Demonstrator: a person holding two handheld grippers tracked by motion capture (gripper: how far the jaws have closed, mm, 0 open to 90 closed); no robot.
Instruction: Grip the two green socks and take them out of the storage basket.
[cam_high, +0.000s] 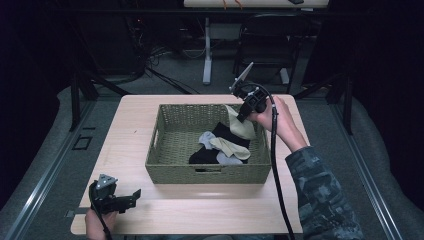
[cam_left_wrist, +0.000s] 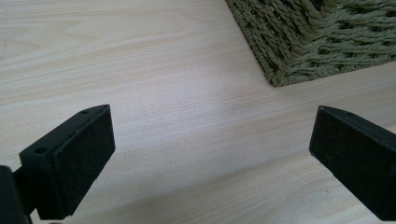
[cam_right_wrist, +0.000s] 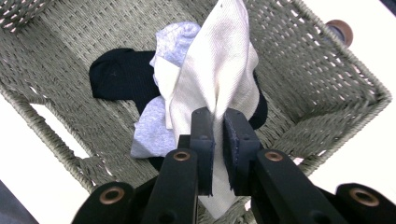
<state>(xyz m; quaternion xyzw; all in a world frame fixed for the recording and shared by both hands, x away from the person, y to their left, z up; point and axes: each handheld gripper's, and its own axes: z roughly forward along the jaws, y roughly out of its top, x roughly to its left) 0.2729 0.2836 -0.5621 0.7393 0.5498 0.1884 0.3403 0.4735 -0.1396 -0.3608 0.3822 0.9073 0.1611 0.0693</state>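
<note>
Right tool (cam_right_wrist: 218, 140) is clamped on the cream sock (cam_right_wrist: 219, 70), held above the basket (cam_high: 165, 167)'s right side. Lift straight up so the sock clears the rim before swinging out. Left tool (cam_left_wrist: 210, 158) is wide open, holding nothing, over the bare surface (cam_high: 130, 115) just beside the basket's front-left corner; plenty of room there.

the high view is dim and grainy: the room behind sinks into near black, while the table (cam_high: 150, 210) is lit softly from above. the basket (cam_high: 210, 172) casts a faint shadow on the wood. the left gripper view is bright and even, its fingers (cam_left_wrist: 70, 163) slightly soft. in the right gripper view the table (cam_right_wrist: 355, 154) glares white.
</note>
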